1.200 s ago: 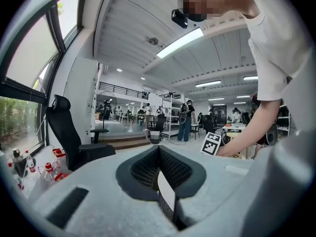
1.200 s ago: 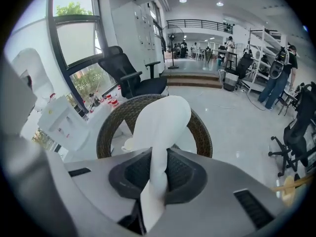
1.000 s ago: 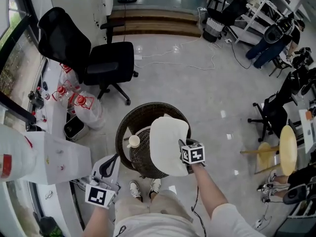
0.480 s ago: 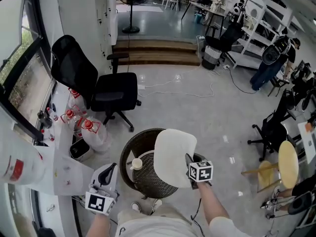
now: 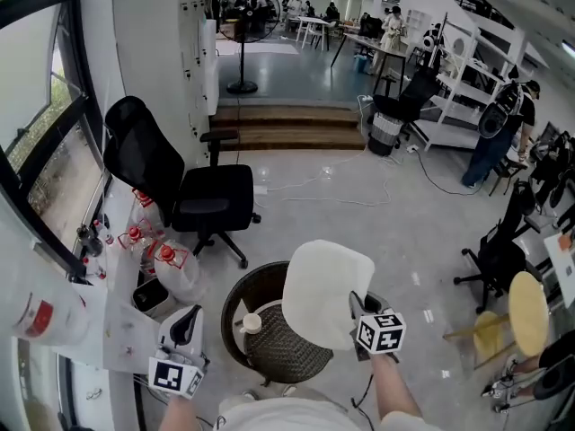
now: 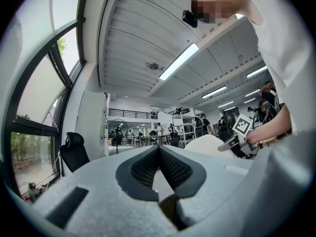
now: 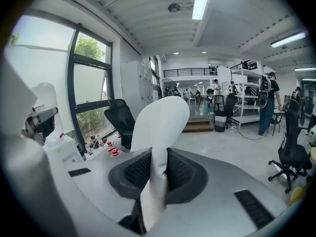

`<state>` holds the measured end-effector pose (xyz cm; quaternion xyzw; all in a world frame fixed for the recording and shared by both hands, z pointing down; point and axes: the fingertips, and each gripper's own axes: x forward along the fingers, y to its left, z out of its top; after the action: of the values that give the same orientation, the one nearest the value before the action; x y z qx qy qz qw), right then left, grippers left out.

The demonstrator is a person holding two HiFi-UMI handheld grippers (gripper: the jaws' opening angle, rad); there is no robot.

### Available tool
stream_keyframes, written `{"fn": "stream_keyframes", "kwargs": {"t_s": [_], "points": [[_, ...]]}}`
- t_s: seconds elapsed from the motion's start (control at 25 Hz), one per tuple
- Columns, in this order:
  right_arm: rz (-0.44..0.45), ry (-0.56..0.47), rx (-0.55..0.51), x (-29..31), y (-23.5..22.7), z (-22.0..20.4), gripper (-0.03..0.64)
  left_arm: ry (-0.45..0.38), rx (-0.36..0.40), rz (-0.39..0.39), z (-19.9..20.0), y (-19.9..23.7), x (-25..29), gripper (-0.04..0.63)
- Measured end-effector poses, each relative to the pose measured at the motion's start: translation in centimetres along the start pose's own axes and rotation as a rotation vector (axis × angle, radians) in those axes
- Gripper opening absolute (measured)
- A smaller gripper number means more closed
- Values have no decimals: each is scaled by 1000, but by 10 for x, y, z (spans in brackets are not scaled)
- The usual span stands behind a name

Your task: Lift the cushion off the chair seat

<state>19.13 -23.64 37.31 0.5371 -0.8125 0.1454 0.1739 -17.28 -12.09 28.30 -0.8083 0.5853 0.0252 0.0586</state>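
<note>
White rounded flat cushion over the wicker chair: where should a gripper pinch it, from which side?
Probably its thin rim, from the person's side: the white rounded flat cushion is a slim disc, so only its edge fits between jaws. The right gripper is shut on it there.

The glossy grey floor (image 5: 359, 214) carries a round dark wicker chair (image 5: 235, 299) at the near centre, with a black office chair (image 5: 193, 196) and red-capped water jugs (image 5: 175, 268) to its left. Farther off lie loose white cables (image 5: 341, 182) before wooden steps (image 5: 287, 126) and a standing fan (image 5: 244, 25), and a round-topped wooden stool (image 5: 526, 308) stands at the near right.
</note>
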Motion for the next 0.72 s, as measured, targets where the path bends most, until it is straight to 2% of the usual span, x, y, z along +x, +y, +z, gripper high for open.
{"fn": "stream_keyframes", "kwargs": {"t_s": [0.4,0.72], "points": [[-34,-183,-13,-50,-12,65,66,-55,27,21,34,17,13,15],[-101,-274,-8,-103,-13,78,66,-111,-10,18,52,18,13,15]]}}
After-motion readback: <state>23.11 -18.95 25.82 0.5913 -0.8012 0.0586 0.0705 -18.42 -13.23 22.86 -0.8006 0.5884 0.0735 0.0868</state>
